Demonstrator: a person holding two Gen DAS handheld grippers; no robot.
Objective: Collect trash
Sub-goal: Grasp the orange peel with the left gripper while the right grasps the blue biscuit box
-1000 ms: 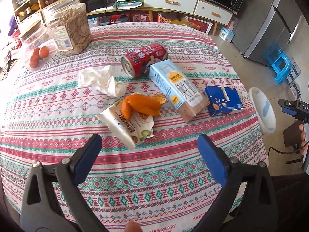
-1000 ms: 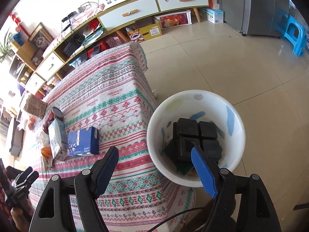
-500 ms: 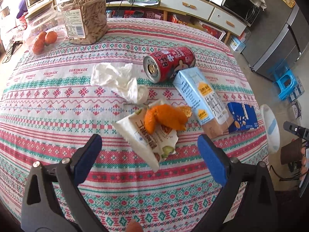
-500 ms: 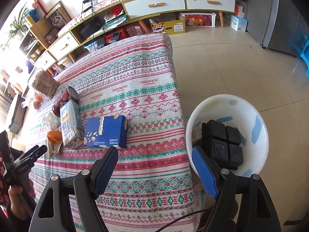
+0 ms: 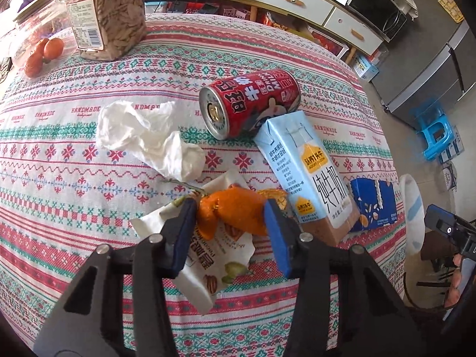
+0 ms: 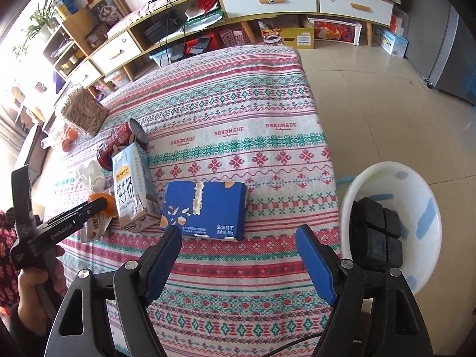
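Observation:
Trash lies on the patterned tablecloth (image 5: pixel 89 196): orange peel (image 5: pixel 235 211) on a snack wrapper (image 5: pixel 208 264), a crumpled tissue (image 5: pixel 145 139), a red can (image 5: pixel 250 104) on its side, a pale blue milk carton (image 5: pixel 306 172) and a blue biscuit box (image 6: pixel 205 211). My left gripper (image 5: pixel 229 232) has narrowed its jaws around the orange peel, pads close on both sides. My right gripper (image 6: pixel 238 264) is open and empty, above the table edge just before the biscuit box. The white bin (image 6: pixel 416 202) stands on the floor to its right, holding a black tray (image 6: pixel 377 235).
A jar of seeds (image 5: pixel 104 15) and a clear box of tomatoes (image 5: pixel 41 53) stand at the far left of the table. A cabinet (image 6: pixel 267 0), fridge (image 5: pixel 431 68) and blue stool (image 5: pixel 437 134) stand beyond on the tiled floor (image 6: pixel 386 104).
My left gripper moved forward and down to the orange peel and its jaws closed in around it. My right gripper swung left from the bin toward the biscuit box, still open.

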